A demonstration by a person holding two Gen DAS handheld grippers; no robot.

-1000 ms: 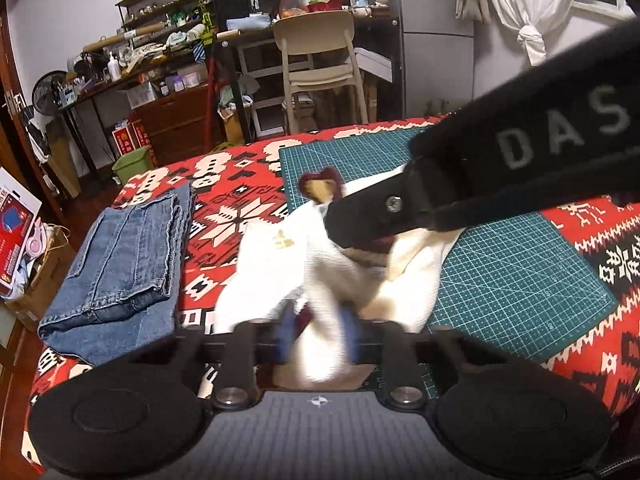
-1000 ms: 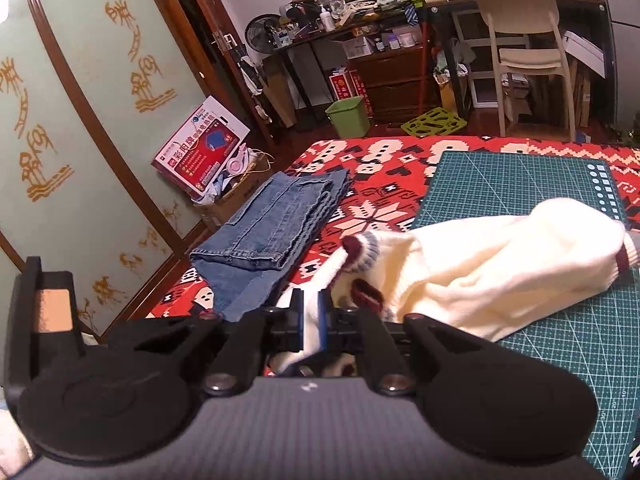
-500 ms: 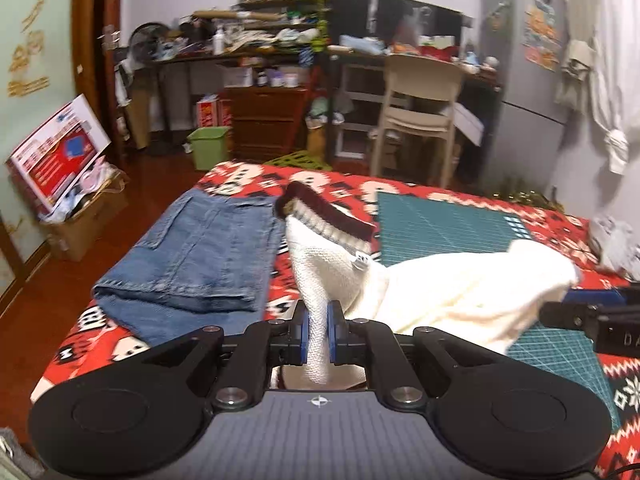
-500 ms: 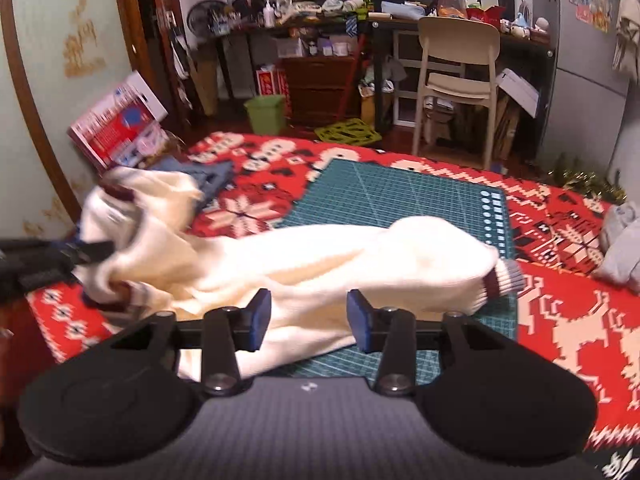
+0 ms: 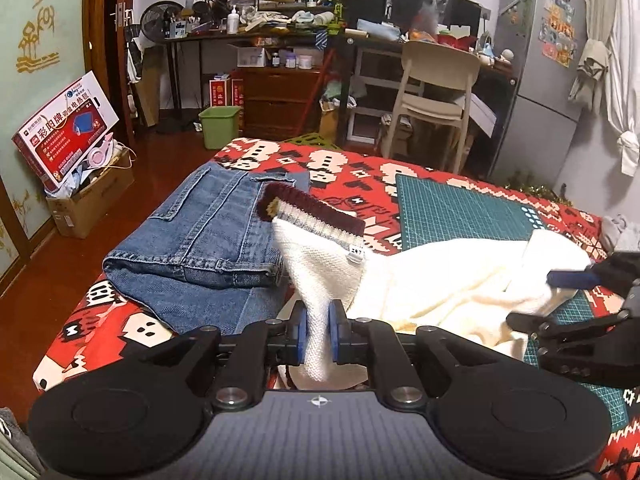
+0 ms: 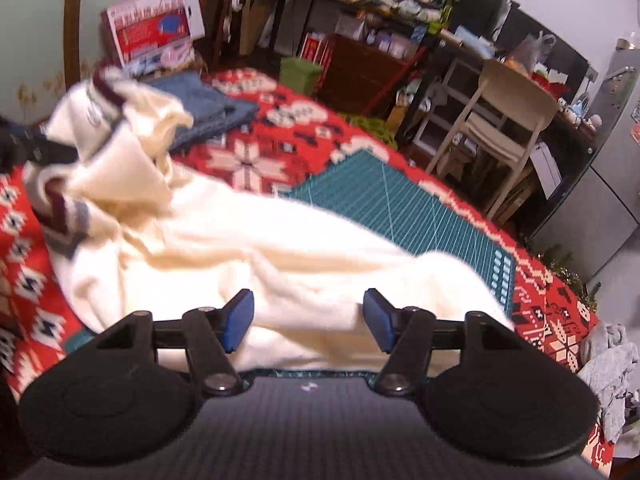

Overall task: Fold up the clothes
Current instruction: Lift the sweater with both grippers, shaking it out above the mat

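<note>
On the table, I'm pinching the sweater in my left tool; my right tool is gaping over its crumpled body. Jeans are lying folded beside; the sweater is needing folding.

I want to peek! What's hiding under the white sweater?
Under the white sweater you can see the green cutting mat and the red patterned blanket. Anything else beneath it is covered, so I can't tell.
</note>
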